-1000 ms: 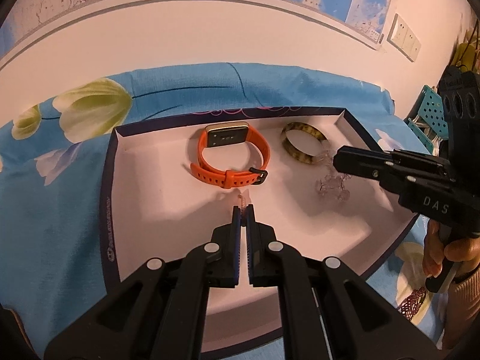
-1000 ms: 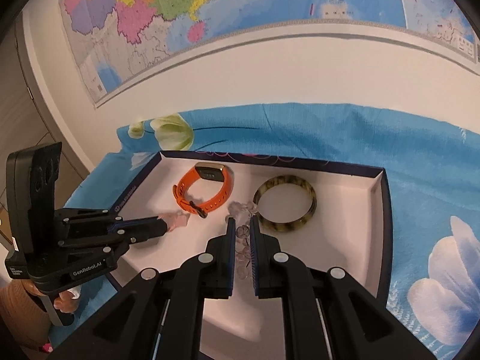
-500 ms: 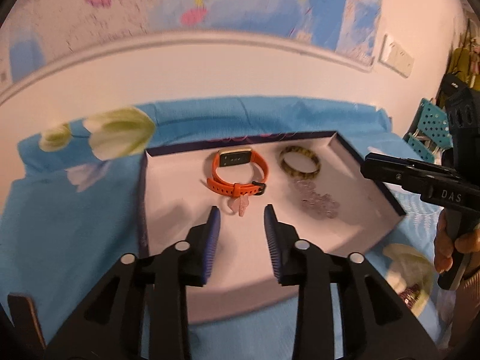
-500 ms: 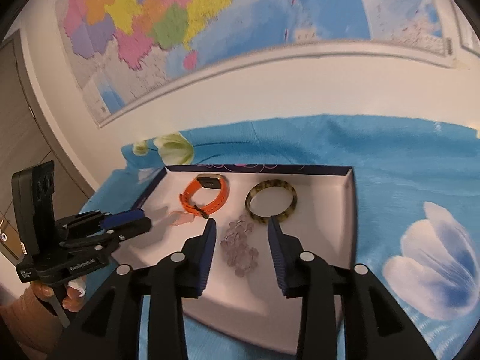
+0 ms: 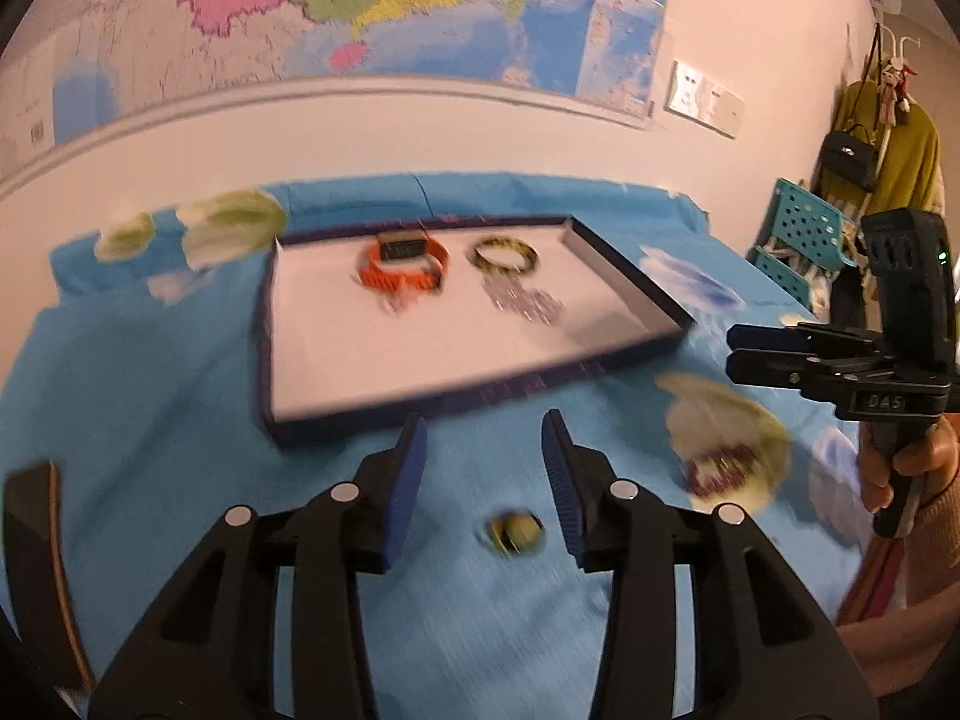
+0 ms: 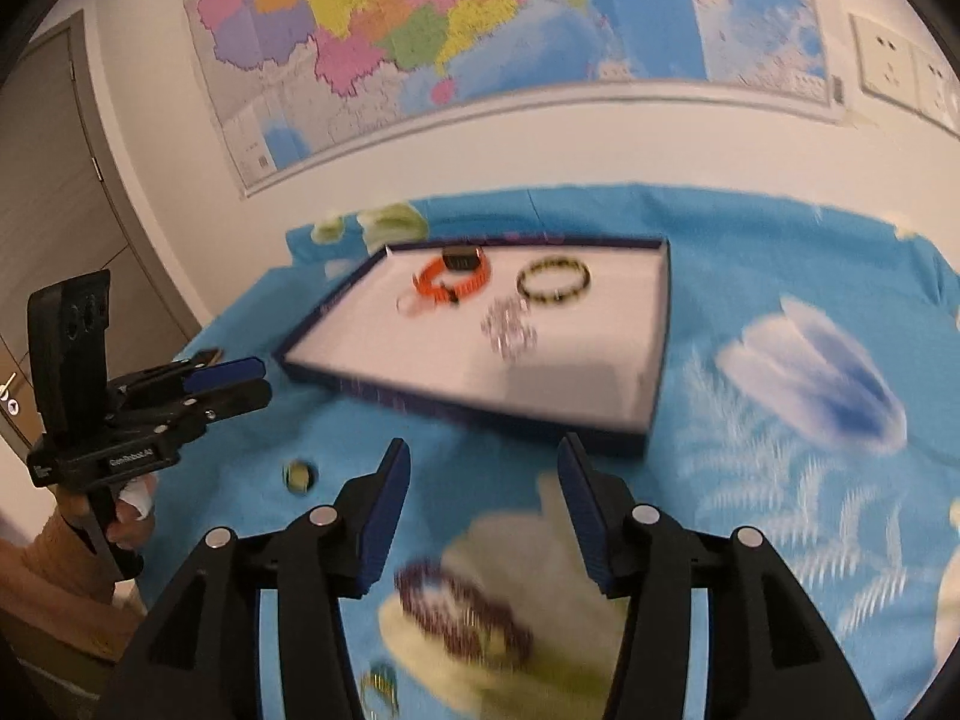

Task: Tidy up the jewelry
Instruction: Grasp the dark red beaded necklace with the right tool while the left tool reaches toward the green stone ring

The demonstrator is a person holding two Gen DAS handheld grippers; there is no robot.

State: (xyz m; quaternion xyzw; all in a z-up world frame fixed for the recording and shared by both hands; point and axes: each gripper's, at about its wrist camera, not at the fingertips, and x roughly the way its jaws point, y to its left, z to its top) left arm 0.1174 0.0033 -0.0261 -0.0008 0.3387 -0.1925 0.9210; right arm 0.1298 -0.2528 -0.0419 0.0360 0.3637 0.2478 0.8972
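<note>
from the left wrist view, the left gripper (image 5: 483, 468) hovers over the blue flowered cloth (image 5: 180, 420) on the desk, its fingers (image 5: 408, 480) spread wide with nothing between them; a small yellow-green ring (image 5: 514, 531) lies on the cloth just below the gap; beyond sits the shallow tray (image 5: 267, 360), holding an orange watch (image 5: 402, 267), a mottled bangle (image 5: 504, 255) beside it and a clear bead bracelet (image 5: 528, 303) in front of the bangle, all blurred; a dark red bead bracelet (image 5: 720, 471) lies on the cloth to the right, outside the tray; the right gripper (image 5: 735, 351) is seen side-on there, so whether it gapes cannot be told from here.

from the right wrist view, the right gripper (image 6: 483, 492) has its fingers (image 6: 387, 510) wide apart and empty above the dark red bead bracelet (image 6: 465, 612); the ring (image 6: 299, 474) lies to the left, near the left gripper (image 6: 258, 381); the tray (image 6: 657, 360) holds the watch (image 6: 450, 282), bangle (image 6: 553, 282) and clear bracelet (image 6: 509, 330).
</note>
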